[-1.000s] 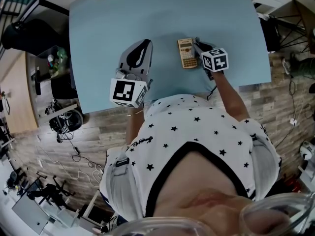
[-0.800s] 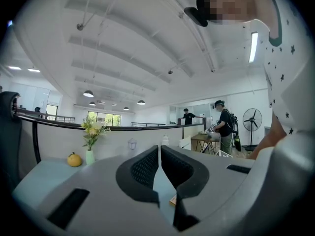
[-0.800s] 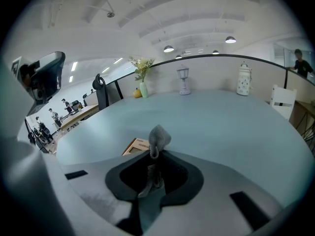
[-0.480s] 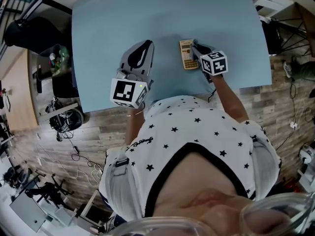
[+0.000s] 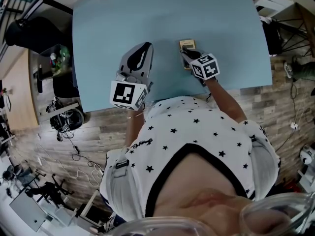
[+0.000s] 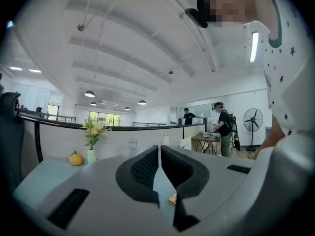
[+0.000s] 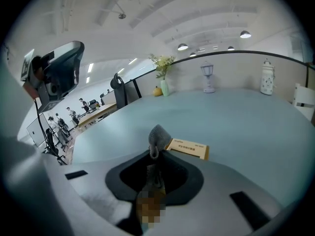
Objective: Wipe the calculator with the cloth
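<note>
Pale blue table (image 5: 221,23), seen from above. The left gripper (image 6: 159,150) is held at its front, jaws drawn almost together with nothing between them. The right gripper (image 7: 154,154) is clamped on the cloth. The calculator (image 7: 189,149) lies flat just beyond those jaws. The grey cloth (image 7: 158,133) is bunched at its near end.

The calculator (image 5: 185,45) is laid on the table (image 5: 108,28). The cloth (image 7: 157,135) is held at its near end by the right gripper (image 5: 188,56). The left gripper (image 5: 141,48) is found to its left.
</note>
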### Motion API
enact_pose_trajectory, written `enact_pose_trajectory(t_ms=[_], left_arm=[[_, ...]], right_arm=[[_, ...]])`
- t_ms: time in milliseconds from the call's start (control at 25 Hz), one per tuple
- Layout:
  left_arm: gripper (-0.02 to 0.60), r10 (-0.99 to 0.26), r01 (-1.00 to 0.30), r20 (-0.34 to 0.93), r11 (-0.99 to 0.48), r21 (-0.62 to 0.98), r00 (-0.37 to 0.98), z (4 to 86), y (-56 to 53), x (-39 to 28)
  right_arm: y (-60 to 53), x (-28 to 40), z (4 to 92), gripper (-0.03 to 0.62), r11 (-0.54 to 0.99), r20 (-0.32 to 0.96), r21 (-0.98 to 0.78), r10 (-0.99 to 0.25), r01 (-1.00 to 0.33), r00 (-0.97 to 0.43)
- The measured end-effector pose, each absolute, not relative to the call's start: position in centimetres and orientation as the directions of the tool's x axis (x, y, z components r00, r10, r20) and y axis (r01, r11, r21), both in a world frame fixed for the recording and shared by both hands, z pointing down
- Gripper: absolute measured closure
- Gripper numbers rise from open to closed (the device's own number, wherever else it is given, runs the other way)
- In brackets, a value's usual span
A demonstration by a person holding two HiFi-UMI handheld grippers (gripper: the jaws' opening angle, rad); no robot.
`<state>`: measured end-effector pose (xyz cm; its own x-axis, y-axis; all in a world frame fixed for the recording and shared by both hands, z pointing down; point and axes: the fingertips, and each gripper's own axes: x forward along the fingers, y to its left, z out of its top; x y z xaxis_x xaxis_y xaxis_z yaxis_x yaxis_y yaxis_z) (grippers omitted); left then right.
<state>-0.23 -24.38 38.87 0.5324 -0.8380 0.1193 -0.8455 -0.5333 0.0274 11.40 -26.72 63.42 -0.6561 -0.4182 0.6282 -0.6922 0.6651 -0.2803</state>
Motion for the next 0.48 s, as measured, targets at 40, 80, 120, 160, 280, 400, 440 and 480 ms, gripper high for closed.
enact_pose_trajectory(t_ms=[40, 80, 120, 160, 280, 400, 440, 480], left_arm=[[0.541, -0.838, -0.845, 0.12, -0.533, 0.028, 0.533, 38.9, -24.3, -0.1], [0.541, -0.837, -0.845, 0.12, -0.534, 0.029, 0.533, 39.0, -24.3, 0.0], [0.541, -0.836, -0.844, 0.12, -0.535, 0.03, 0.535, 39.0, -24.3, 0.1], [0.541, -0.835, -0.843, 0.12, -0.538, 0.03, 0.537, 39.0, -24.3, 0.2], [0.541, -0.831, -0.838, 0.119, -0.544, 0.032, 0.544, 39.0, -24.5, 0.5], [0.541, -0.827, -0.834, 0.117, -0.551, 0.03, 0.551, 39.0, -24.5, 0.9], [0.541, -0.825, -0.833, 0.117, -0.553, 0.03, 0.553, 39.0, -24.6, 1.0], [0.541, -0.824, -0.831, 0.117, -0.555, 0.03, 0.555, 38.9, -24.6, 1.1]], right_arm=[[-26.8, 11.6, 63.5, 0.546, 0.664, 0.629, -0.278, -0.42, -0.694, -0.654], [-26.9, 11.9, 63.5, 0.546, 0.662, 0.63, -0.276, -0.423, -0.697, -0.651], [-26.9, 12.2, 63.5, 0.546, 0.658, 0.63, -0.275, -0.427, -0.701, -0.648], [-27.0, 12.5, 63.5, 0.546, 0.652, 0.631, -0.274, -0.432, -0.707, -0.644], [-27.4, 13.8, 63.6, 0.546, 0.626, 0.634, -0.275, -0.453, -0.73, -0.627], [-27.9, 15.5, 63.7, 0.546, 0.597, 0.637, -0.27, -0.477, -0.755, -0.605], [-28.0, 16.0, 63.7, 0.546, 0.588, 0.638, -0.267, -0.485, -0.763, -0.597], [-28.1, 16.5, 63.7, 0.546, 0.58, 0.64, -0.264, -0.493, -0.771, -0.59]])
